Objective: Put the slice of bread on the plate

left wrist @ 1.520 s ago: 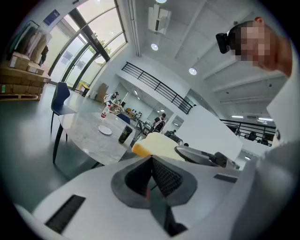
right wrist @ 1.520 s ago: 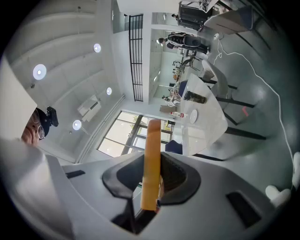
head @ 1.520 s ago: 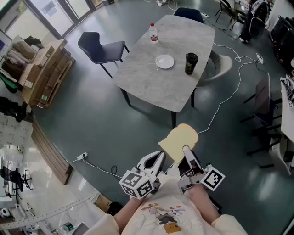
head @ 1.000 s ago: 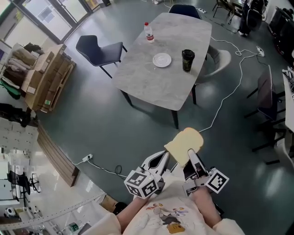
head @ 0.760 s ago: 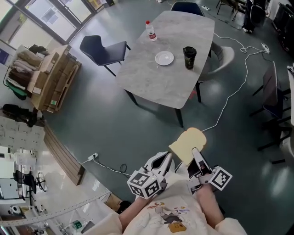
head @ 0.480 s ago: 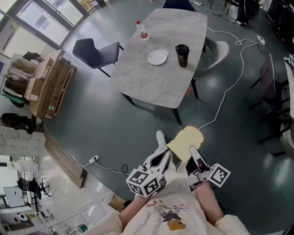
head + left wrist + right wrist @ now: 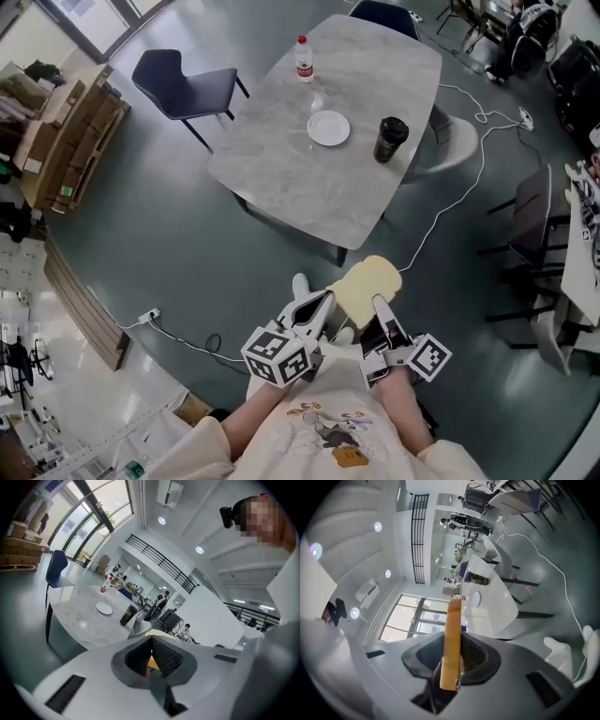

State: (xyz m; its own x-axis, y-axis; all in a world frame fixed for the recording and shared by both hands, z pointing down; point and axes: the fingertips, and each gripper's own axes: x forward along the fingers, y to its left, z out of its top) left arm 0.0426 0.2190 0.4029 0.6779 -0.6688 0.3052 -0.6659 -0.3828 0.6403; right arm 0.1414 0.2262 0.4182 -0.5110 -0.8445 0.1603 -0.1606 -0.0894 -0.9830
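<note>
Slice of bread (image 7: 367, 289), flat, pale, round-topped, pinched by right gripper (image 7: 379, 309).

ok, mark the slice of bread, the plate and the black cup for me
slice of bread (image 7: 367, 284): head view, middle of its flat face.
plate (image 7: 329, 128): head view, its bare centre.
black cup (image 7: 388, 142): head view, its side wall.

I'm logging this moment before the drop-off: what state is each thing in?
right tool: shut on the slice of bread
left tool: shut, empty
slice of bread: held in the air, short of the table
plate: empty, on the table
bottle: upright, capped
cup: upright
</note>
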